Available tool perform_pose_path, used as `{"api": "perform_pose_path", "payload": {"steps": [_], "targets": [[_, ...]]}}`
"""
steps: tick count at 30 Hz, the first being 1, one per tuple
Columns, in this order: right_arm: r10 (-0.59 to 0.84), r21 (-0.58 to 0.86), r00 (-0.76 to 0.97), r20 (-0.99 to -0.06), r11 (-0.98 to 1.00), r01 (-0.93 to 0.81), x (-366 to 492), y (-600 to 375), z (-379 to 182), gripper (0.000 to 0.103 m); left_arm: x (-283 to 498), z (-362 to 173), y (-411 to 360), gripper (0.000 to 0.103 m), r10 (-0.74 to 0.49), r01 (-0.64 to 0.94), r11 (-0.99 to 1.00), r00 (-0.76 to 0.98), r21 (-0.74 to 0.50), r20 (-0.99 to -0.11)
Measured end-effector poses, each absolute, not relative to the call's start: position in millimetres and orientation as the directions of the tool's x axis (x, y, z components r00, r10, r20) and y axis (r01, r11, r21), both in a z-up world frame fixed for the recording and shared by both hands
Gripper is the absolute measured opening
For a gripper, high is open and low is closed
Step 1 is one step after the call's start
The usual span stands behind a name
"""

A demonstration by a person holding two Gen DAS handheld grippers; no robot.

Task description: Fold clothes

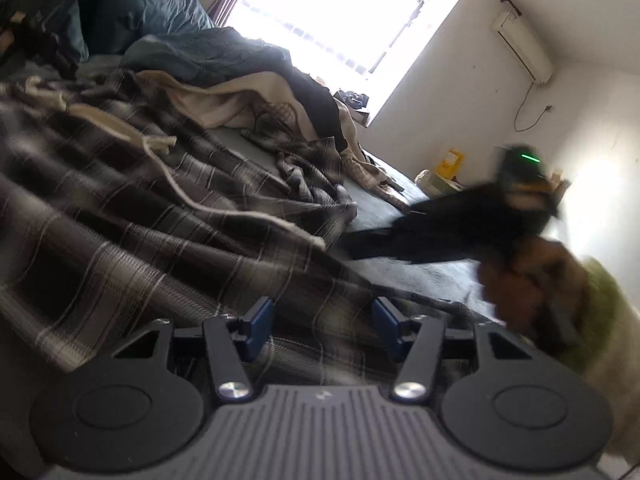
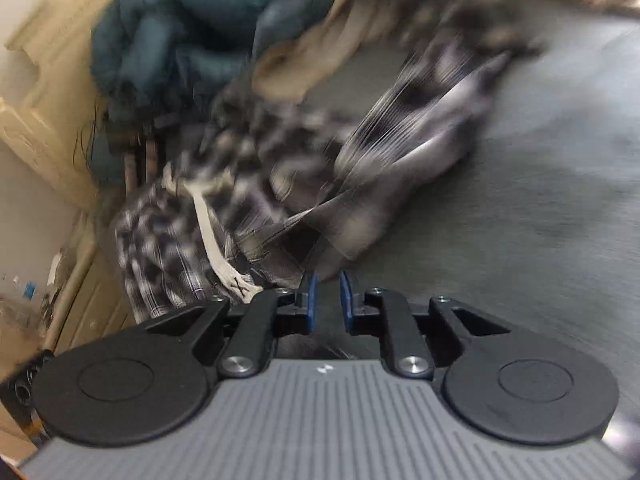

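Note:
A dark plaid garment [image 1: 160,208] with a white drawstring [image 1: 172,184] lies crumpled across the grey bed sheet [image 1: 420,276]. My left gripper [image 1: 323,312] hovers low over its near edge, blue pads wide apart with nothing between them. In the right wrist view the same plaid garment [image 2: 240,184] is motion-blurred, its drawstring [image 2: 208,220] trailing toward me. My right gripper [image 2: 328,284] is just past its edge over bare sheet [image 2: 520,200], pads a narrow gap apart and empty. It shows blurred at right [image 1: 360,245], held by a hand [image 1: 532,280].
A teal duvet [image 1: 152,4] and a beige garment [image 1: 224,100] are heaped at the back of the bed, seen again as duvet [image 2: 180,20] and beige cloth [image 2: 320,52]. A bright window [image 1: 340,20] and a wall air conditioner [image 1: 522,46] lie beyond.

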State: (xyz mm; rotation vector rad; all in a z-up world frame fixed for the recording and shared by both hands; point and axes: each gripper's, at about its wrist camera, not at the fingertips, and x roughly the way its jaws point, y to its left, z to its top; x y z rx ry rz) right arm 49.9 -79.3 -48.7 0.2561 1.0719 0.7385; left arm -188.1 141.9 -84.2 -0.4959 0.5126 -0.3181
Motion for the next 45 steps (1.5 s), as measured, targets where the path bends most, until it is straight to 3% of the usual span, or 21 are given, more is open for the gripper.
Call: {"api": "perform_pose_path", "payload": {"steps": [3, 11, 21, 24, 26, 28, 36, 37, 39, 40, 41, 45], "targets": [[0.638, 0.533, 0.199, -0.744, 0.746, -0.398, 78.4, -45.0, -67.5, 0.011, -194.4, -92.4, 151.8, 0.057, -0.414, 0.182, 0.827, 0.838, -0.533, -0.356], [0.634, 0.566, 0.283, -0.72, 0.772, -0.29, 140.5, -14.0, -67.0, 0.007, -201.4, -115.1, 182.3, 0.057, -0.488, 0.247, 0.733, 0.84, -0.634, -0.237], [0.597, 0.539, 0.377, -0.708, 0.802, -0.257, 170.7, -8.8, -67.5, 0.004, -207.2, -119.6, 184.9, 0.059, -0.516, 0.274, 0.714, 0.827, -0.644, -0.221], [0.602, 0.524, 0.348, -0.719, 0.798, -0.297, 163.9, -25.5, -47.1, 0.01, -208.9, -120.1, 186.8, 0.059, -0.515, 0.27, 0.711, 0.829, -0.65, -0.218], [0.61, 0.523, 0.33, -0.72, 0.79, -0.319, 158.1, -38.8, -32.2, 0.031, -210.0, -120.0, 188.4, 0.059, -0.513, 0.267, 0.711, 0.83, -0.65, -0.22], [0.607, 0.497, 0.329, -0.723, 0.789, -0.362, 147.4, -52.7, -15.8, 0.042, -210.4, -119.6, 188.5, 0.059, -0.511, 0.265, 0.713, 0.831, -0.649, -0.222], [0.508, 0.359, 0.188, -0.84, 0.781, -0.511, 106.7, -66.1, -32.7, 0.044, -214.2, -118.4, 189.2, 0.059, -0.494, 0.247, 0.729, 0.836, -0.638, -0.241], [0.492, 0.344, 0.172, -0.853, 0.779, -0.525, 104.1, -64.4, -39.2, 0.043, -211.6, -117.1, 188.7, 0.059, -0.491, 0.244, 0.732, 0.836, -0.636, -0.244], [0.456, 0.281, 0.191, -0.869, 0.773, -0.569, 96.2, -61.8, -45.5, 0.028, -209.3, -115.6, 188.1, 0.059, -0.487, 0.24, 0.737, 0.837, -0.631, -0.251], [0.452, 0.256, 0.212, -0.867, 0.768, -0.588, 93.7, -60.6, -43.5, 0.011, -209.3, -115.2, 187.9, 0.059, -0.485, 0.239, 0.74, 0.837, -0.629, -0.253], [0.448, 0.233, 0.232, -0.863, 0.761, -0.605, 91.5, -59.4, -41.2, 0.003, -209.3, -115.2, 187.5, 0.059, -0.483, 0.237, 0.743, 0.837, -0.626, -0.256], [0.425, 0.138, 0.303, -0.853, 0.743, -0.654, 88.3, -53.3, -39.8, 0.001, -209.0, -114.3, 185.7, 0.059, -0.475, 0.229, 0.756, 0.836, -0.613, -0.273]]}}
